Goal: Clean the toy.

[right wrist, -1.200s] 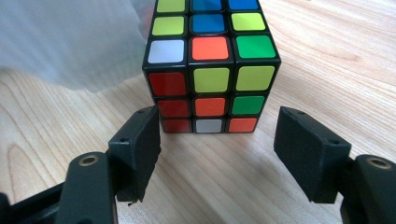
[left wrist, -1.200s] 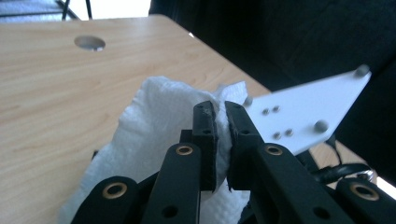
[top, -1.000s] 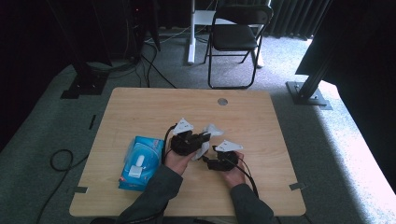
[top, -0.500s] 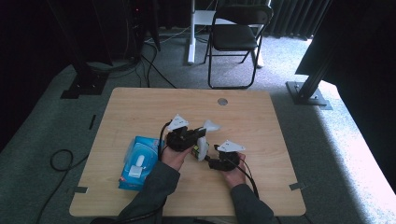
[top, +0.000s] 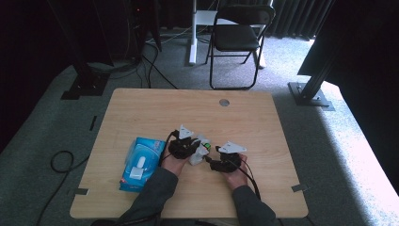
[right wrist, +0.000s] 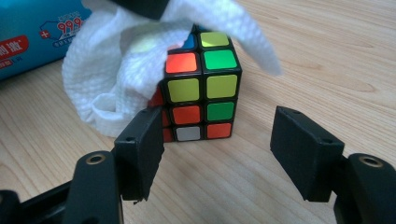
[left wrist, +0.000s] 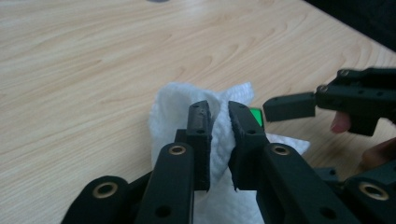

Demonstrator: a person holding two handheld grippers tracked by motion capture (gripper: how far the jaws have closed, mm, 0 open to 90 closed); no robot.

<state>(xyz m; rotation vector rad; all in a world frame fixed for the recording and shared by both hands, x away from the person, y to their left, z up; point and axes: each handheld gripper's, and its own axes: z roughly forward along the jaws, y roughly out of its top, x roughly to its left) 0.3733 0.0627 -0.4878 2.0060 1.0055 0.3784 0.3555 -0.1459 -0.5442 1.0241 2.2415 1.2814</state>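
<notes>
A scrambled colour cube (right wrist: pixel 201 93) stands on the wooden table (right wrist: pixel 327 56), half draped by a white tissue (right wrist: pixel 98 79). In the left gripper view my left gripper (left wrist: pixel 219 116) is over the cube, nearly shut, with the tissue (left wrist: pixel 173 102) bunched between its pads. Its jaws have just been opening a little with the tissue still between them. A green tile of the cube (left wrist: pixel 256 116) peeks out beside them. My right gripper (right wrist: pixel 222 158) stands open just in front of the cube, one jaw to each side, touching nothing. From above, both grippers (top: pixel 197 149) (top: pixel 212 161) meet at the tissue (top: pixel 201 149).
A blue pack of tissues (top: pixel 141 162) lies flat to the left of my left hand. A folding chair (top: pixel 237 40) and stand legs are on the floor beyond the table's far edge. A round grommet (top: pixel 224 102) sits near that edge.
My left gripper has come down and back toward the right one, bringing the tissue onto the cube. The right gripper has stayed put.
</notes>
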